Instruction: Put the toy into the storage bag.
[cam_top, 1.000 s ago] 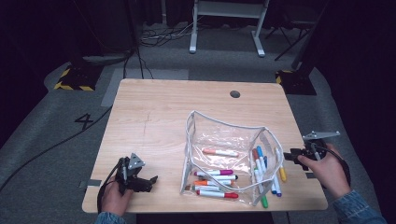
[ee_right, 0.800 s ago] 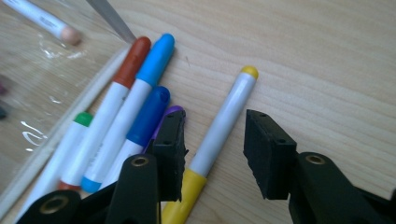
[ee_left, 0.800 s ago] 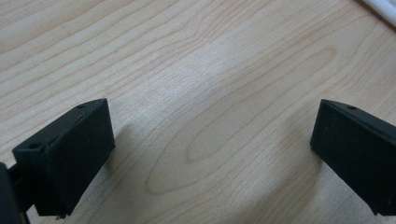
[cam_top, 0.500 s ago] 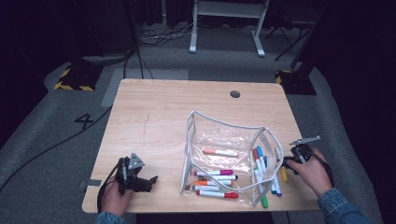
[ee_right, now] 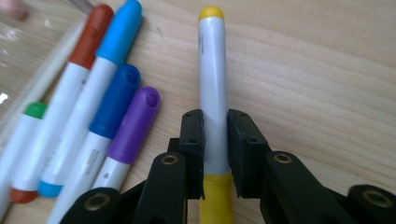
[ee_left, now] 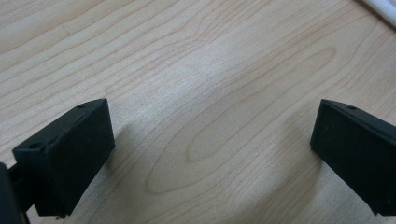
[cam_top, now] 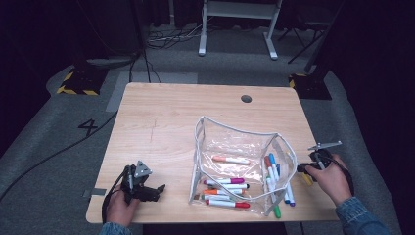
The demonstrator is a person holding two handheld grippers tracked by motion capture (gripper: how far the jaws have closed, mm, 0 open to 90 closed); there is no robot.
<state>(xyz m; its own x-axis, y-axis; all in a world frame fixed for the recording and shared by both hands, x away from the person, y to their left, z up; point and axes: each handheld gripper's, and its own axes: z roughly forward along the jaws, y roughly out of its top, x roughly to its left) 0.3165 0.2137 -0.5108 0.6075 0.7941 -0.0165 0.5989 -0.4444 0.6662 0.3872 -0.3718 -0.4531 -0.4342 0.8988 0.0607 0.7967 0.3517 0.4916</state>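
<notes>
Dropped lower since a second ago, right gripper (ee_right: 215,154) jaws just closing onto yellow marker (ee_right: 213,93).
Clamped mid-barrel between them for lifting; left gripper (ee_left: 210,154) jaws wide open, idle on bench (ee_left: 210,70).

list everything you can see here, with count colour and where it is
table: one, light wood, centre of the high view
pouch: one, clear with white trim, right half of table
markers inside pouch: several, mixed caps, count unsure
markers beside pouch: about five, brown, light blue, dark blue, purple, green caps
yellow marker: one, lying on the table by its right edge
white frame: one, floor beyond table
left gripper: black, open over bare wood
right gripper: black, jaws have just been closing, pads against the yellow marker
</notes>
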